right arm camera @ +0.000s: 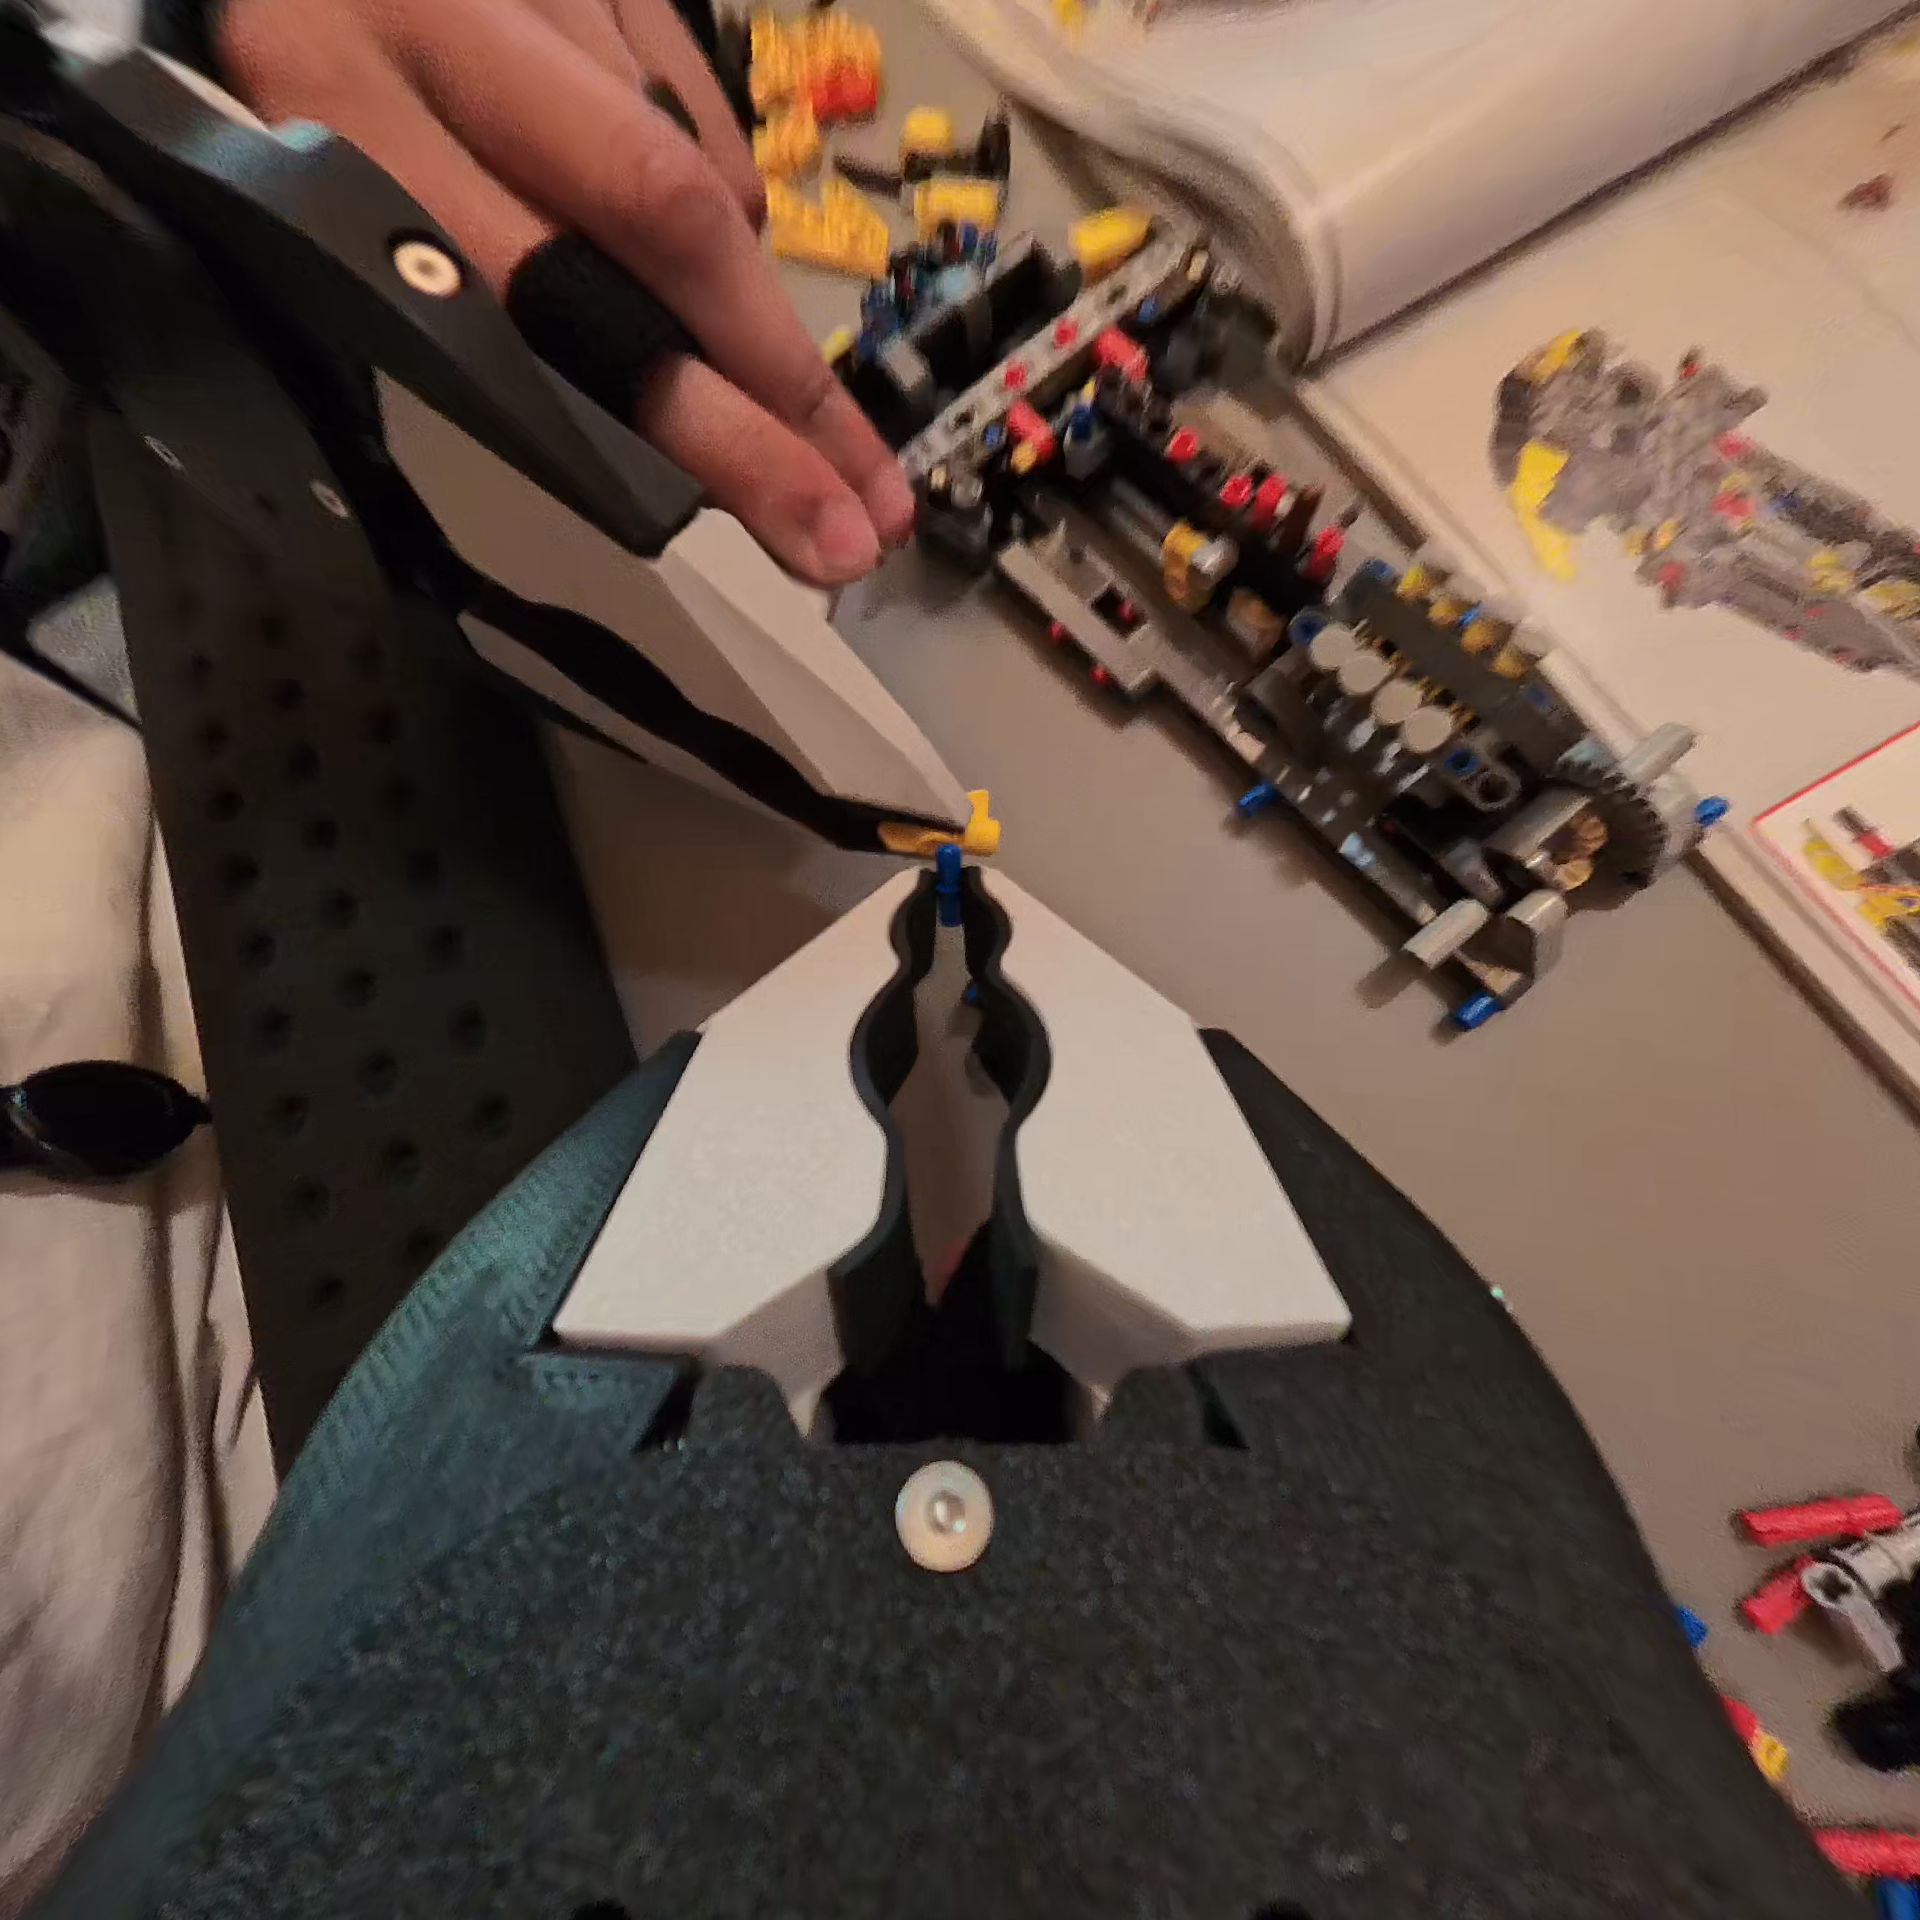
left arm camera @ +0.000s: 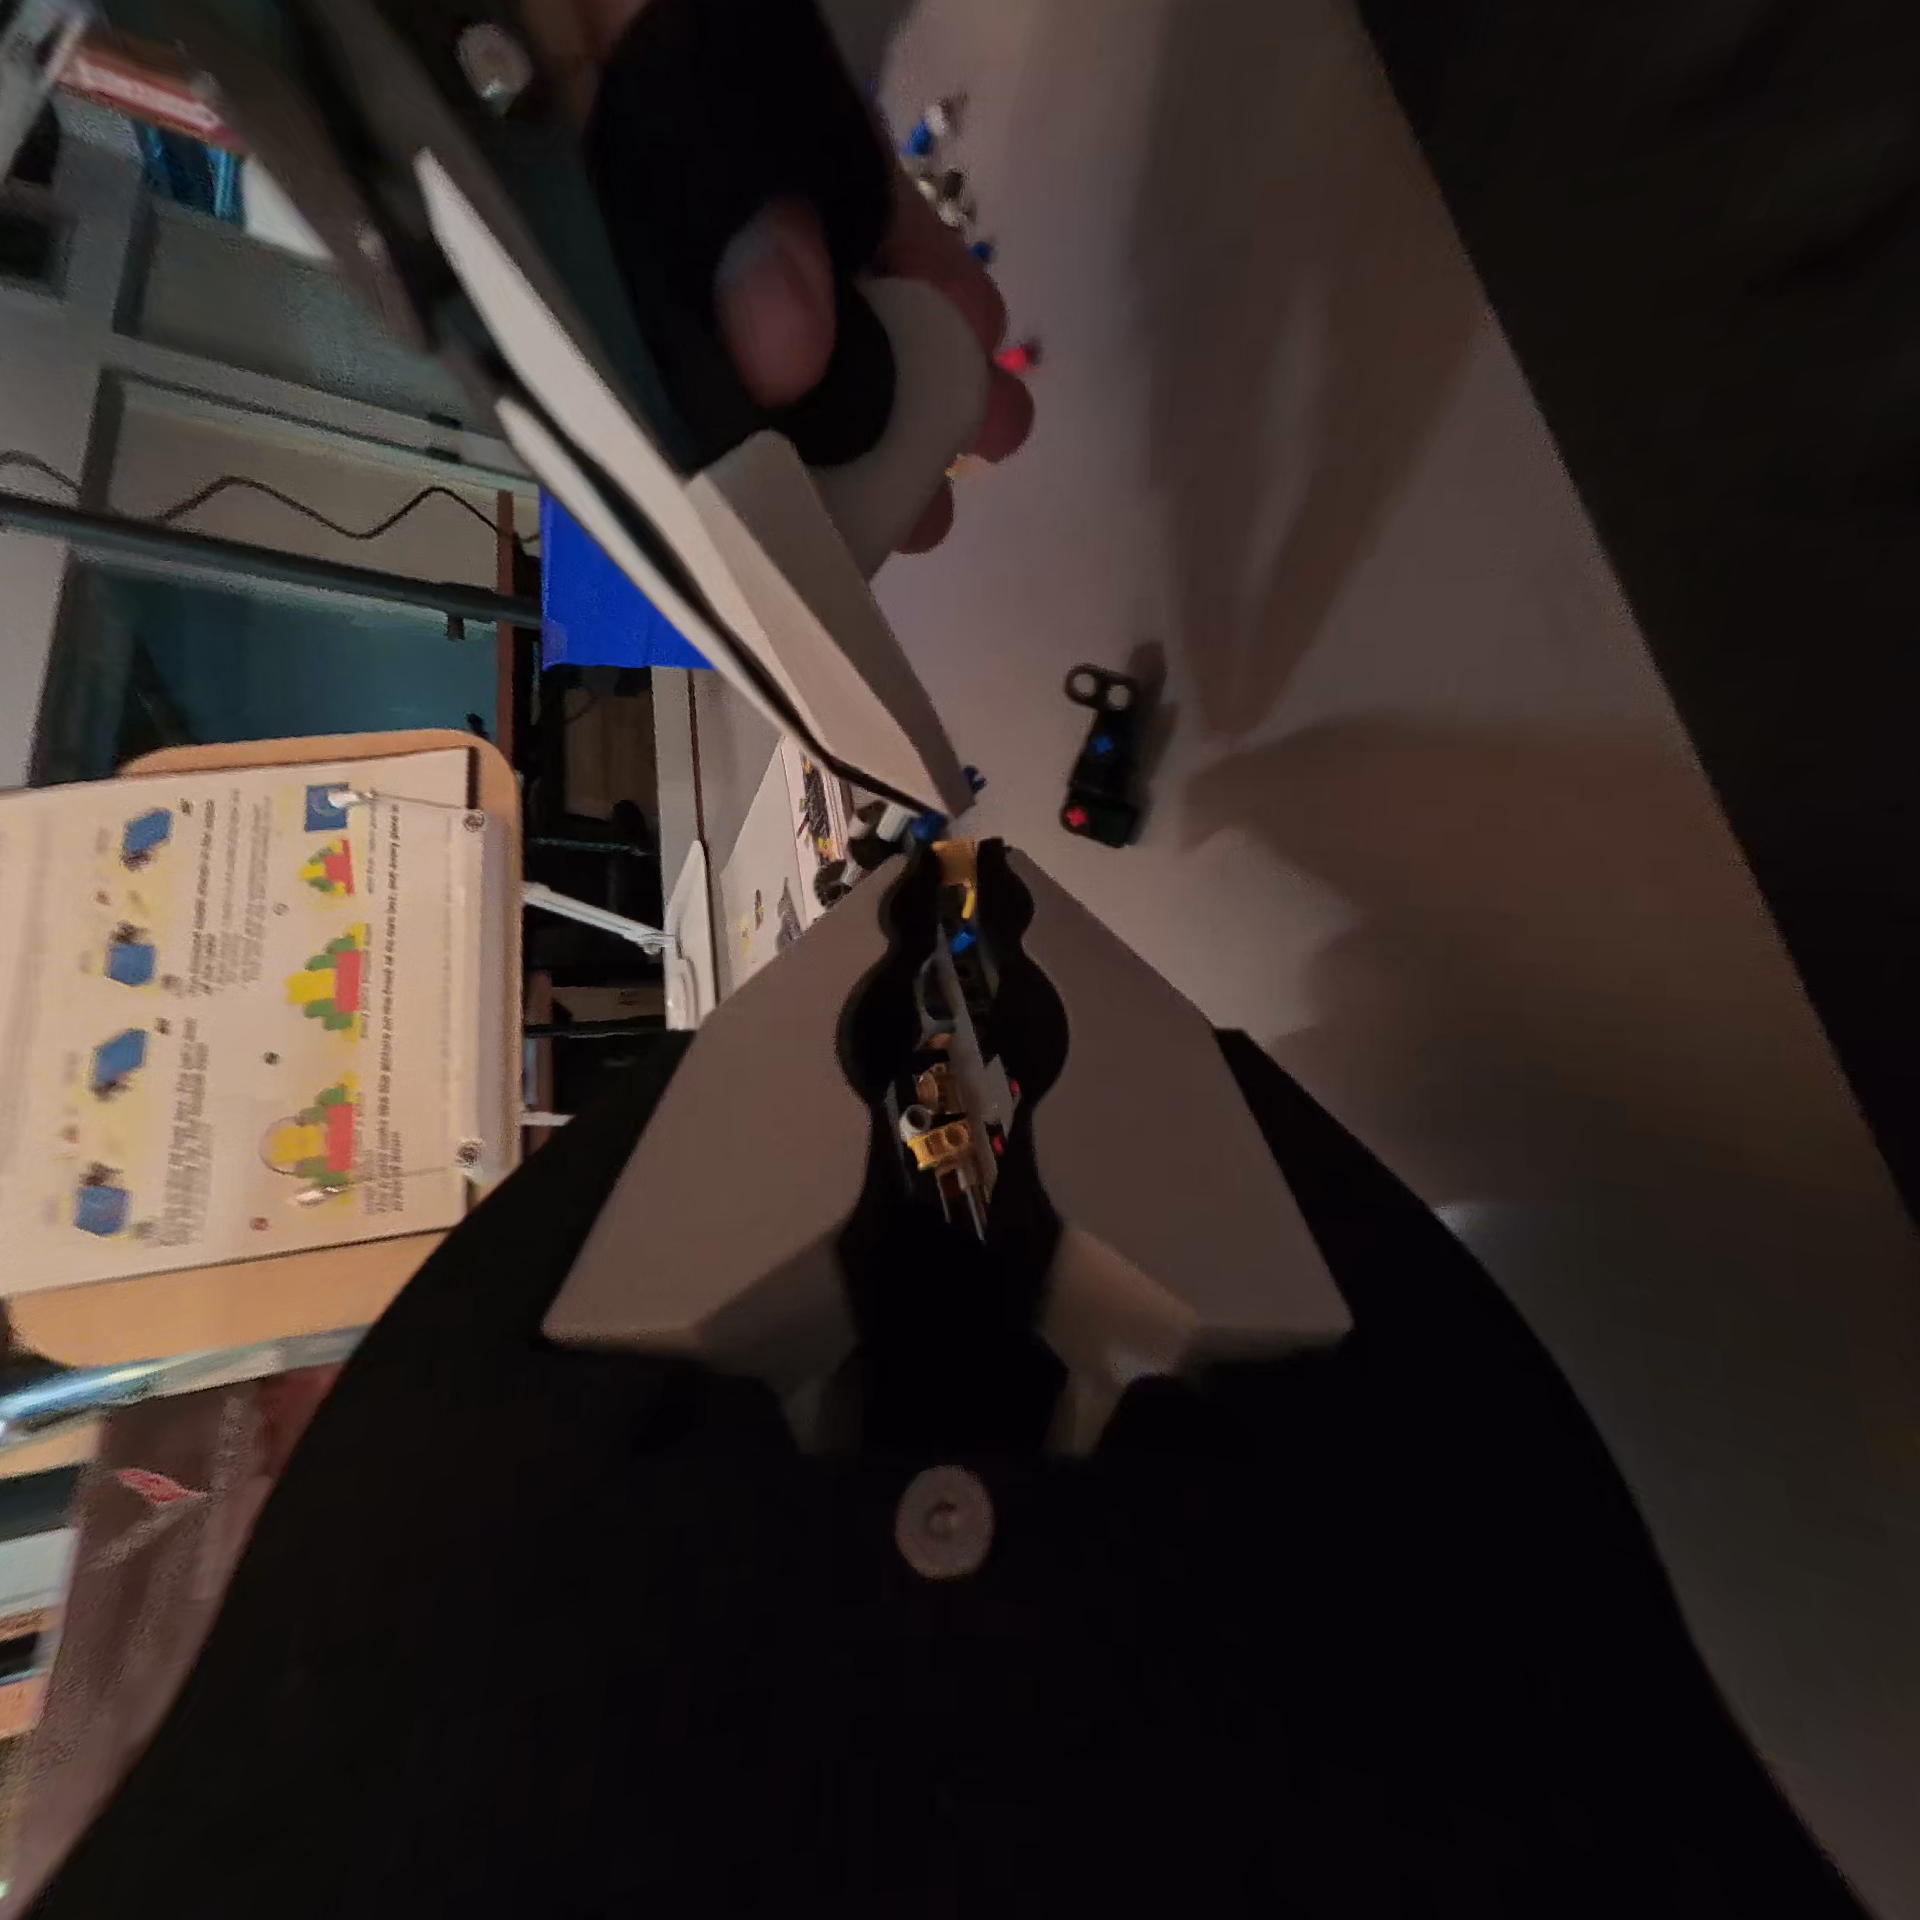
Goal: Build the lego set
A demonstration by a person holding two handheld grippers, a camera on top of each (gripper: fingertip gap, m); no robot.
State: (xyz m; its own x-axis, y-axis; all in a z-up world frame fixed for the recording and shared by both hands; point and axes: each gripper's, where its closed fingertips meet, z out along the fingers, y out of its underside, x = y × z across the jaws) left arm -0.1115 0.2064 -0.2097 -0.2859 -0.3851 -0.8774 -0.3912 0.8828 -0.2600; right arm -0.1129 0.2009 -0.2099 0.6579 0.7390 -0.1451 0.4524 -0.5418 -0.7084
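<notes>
The right claw (right arm camera: pixel 948 878) is pinching a blue pin (right arm camera: pixel 948 871) upright, its long axis running along the fingers, tip touching a yellow connector (right arm camera: pixel 977 826) clenched in the left claw (right arm camera: pixel 925 831). Beyond them, the long grey chassis (right arm camera: pixel 1299 623) is lying diagonally on the table (right arm camera: pixel 1558 1195).

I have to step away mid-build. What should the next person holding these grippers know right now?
Right gripper: shut on a blue pin.
Left gripper: shut on a yellow connector.
The two tips meet in mid-air; the pin looks not yet seated.
The long chassis assembly lies on the table beside the instruction book; loose parts lie nearby.
Left: join pin and connector, then continue the build.
</notes>
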